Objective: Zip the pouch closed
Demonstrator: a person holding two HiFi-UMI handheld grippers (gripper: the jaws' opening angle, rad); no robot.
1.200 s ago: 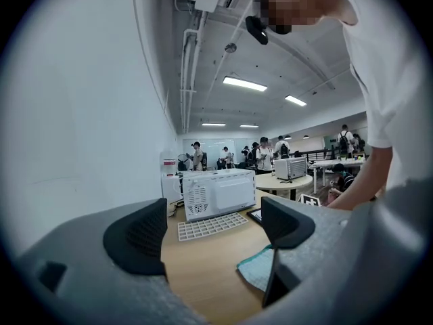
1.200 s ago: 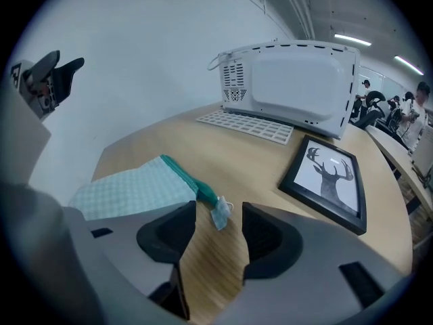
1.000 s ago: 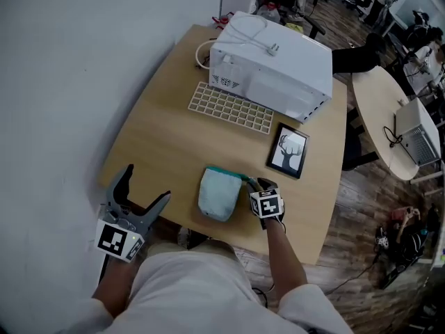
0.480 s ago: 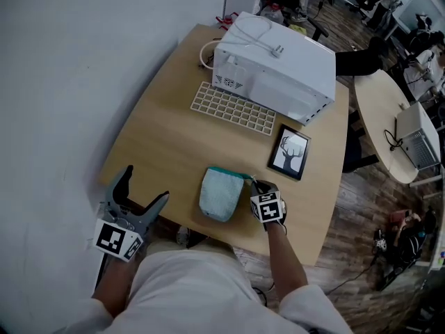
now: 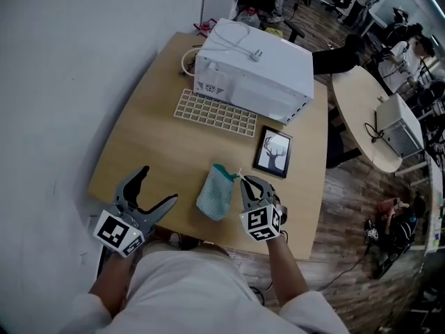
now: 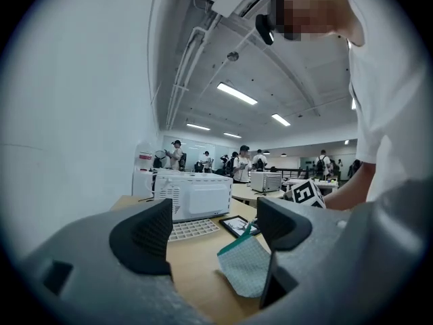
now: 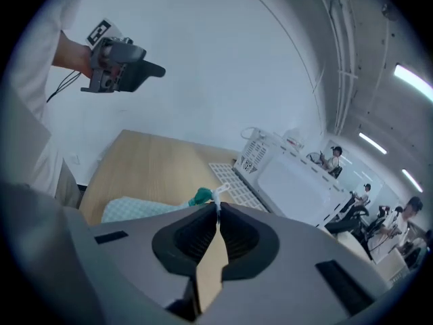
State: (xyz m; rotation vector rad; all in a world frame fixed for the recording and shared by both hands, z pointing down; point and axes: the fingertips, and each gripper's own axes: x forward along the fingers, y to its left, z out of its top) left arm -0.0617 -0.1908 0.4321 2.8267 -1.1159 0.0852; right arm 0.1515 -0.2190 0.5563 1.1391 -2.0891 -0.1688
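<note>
The pale mint pouch [image 5: 217, 193] with a teal zipper edge hangs tilted above the wooden table [image 5: 153, 138], its lower end near the front edge. My right gripper [image 5: 245, 181] is shut on the white zipper pull [image 7: 218, 196] at the pouch's raised right end; the pouch [image 7: 142, 208] trails off to the left below the jaws. My left gripper [image 5: 158, 185] is held level at the table's near left corner, apart from the pouch. Its jaws are wide and closing slightly, with nothing between them. From the left gripper [image 6: 213, 229] I see the pouch [image 6: 249, 266] ahead.
A white microwave-like box [image 5: 254, 68] stands at the back of the table with a white keyboard [image 5: 214, 113] in front of it. A framed deer picture [image 5: 272, 153] lies right of the pouch. A wall runs along the left; other desks and people are far right.
My right gripper has closed on the zipper pull and risen, lifting the pouch's right end off the table. The left gripper has shifted slightly toward the pouch.
</note>
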